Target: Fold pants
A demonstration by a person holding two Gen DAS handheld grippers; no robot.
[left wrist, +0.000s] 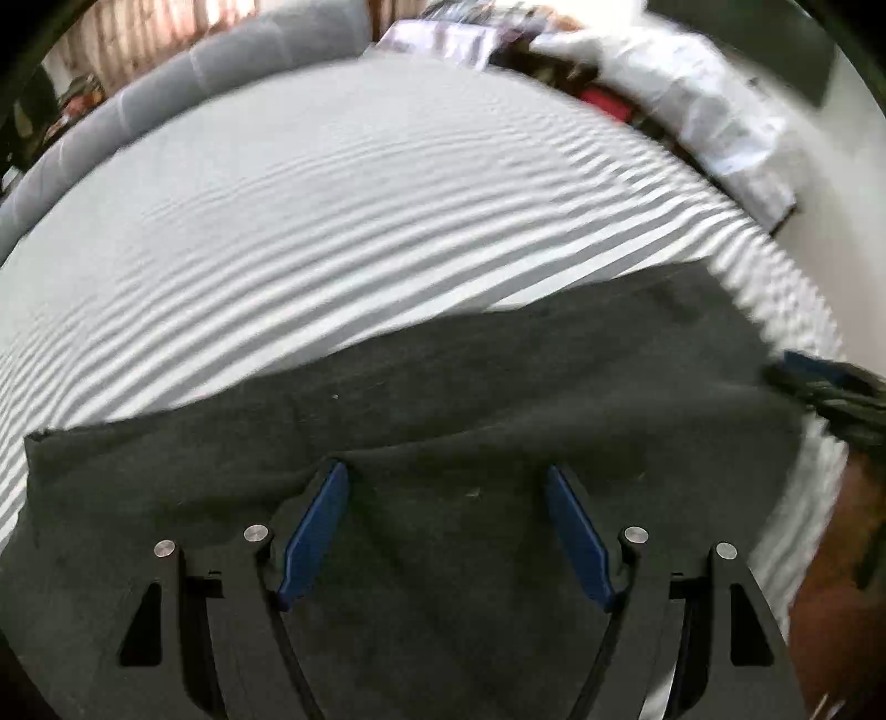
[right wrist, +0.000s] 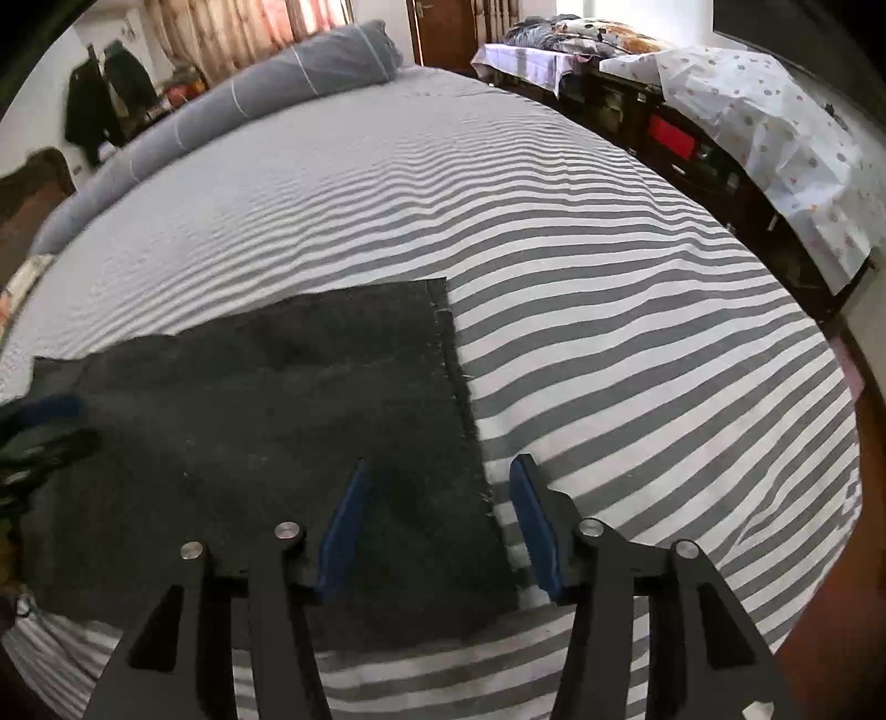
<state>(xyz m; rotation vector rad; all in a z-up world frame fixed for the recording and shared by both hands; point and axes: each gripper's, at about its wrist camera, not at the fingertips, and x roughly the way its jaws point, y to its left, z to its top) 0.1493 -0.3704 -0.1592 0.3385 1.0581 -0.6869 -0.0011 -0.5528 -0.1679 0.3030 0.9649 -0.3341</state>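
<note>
Dark grey pants lie flat on a grey-and-white striped bed sheet. My right gripper hangs open over their right end. The stitched hem edge runs between its blue fingers, and neither pad presses on the cloth. In the left wrist view the pants fill the lower half over the sheet. There my left gripper stands wide open above the dark fabric, holding nothing. Each gripper shows blurred at the other view's edge: right gripper, left gripper.
A long grey bolster lies along the far side of the bed. A low dark shelf unit under a patterned white cloth runs beside the bed on the right. Dark coats hang at the back left, near a wooden door.
</note>
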